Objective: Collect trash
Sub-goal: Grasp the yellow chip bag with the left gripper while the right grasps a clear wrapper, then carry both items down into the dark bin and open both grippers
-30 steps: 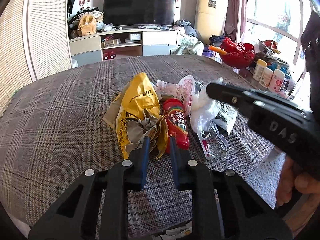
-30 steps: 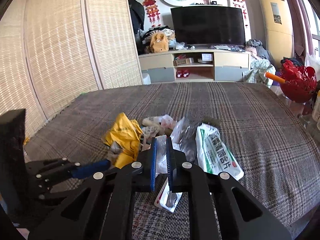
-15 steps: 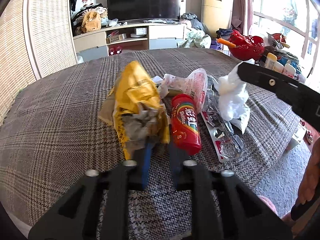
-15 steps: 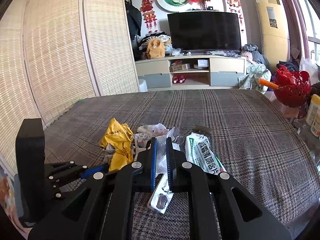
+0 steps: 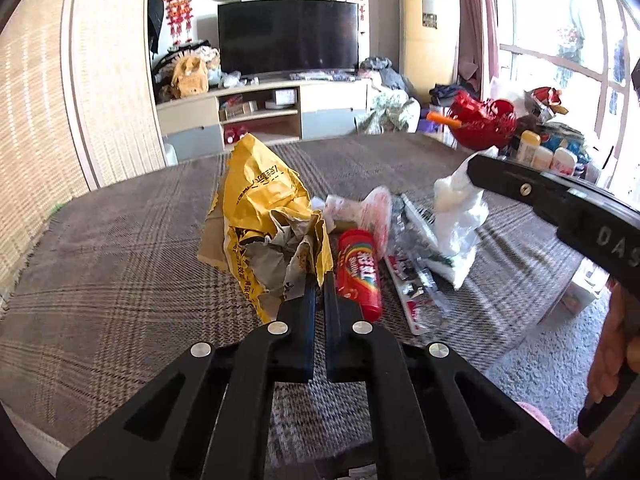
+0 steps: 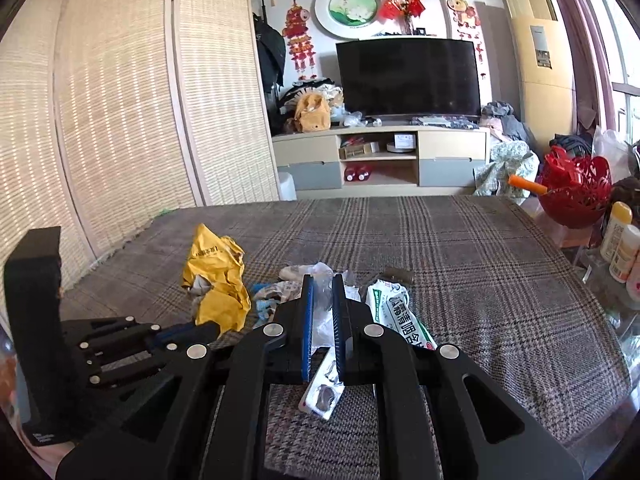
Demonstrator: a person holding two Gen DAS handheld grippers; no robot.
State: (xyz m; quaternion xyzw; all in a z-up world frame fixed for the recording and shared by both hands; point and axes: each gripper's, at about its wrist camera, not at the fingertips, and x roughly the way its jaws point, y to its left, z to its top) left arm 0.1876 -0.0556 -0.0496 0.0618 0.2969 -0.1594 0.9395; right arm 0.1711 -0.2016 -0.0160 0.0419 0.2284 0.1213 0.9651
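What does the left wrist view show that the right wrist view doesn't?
Only the left wrist view shows the red candy tube lying beside the yellow bag, and a hand at the right edge. Only the right wrist view shows the printed face of the green and white packet and the round picture whole, above the TV. Both show the left gripper shut on the yellow bag, the right gripper shut on the white plastic bag, the blister pack and the red basket.

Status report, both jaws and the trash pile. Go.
Left gripper shut on yellow wrapper. Right gripper shut on white plastic bag. Red candy tube and foil blister pack remain on the table. Nothing blocking.
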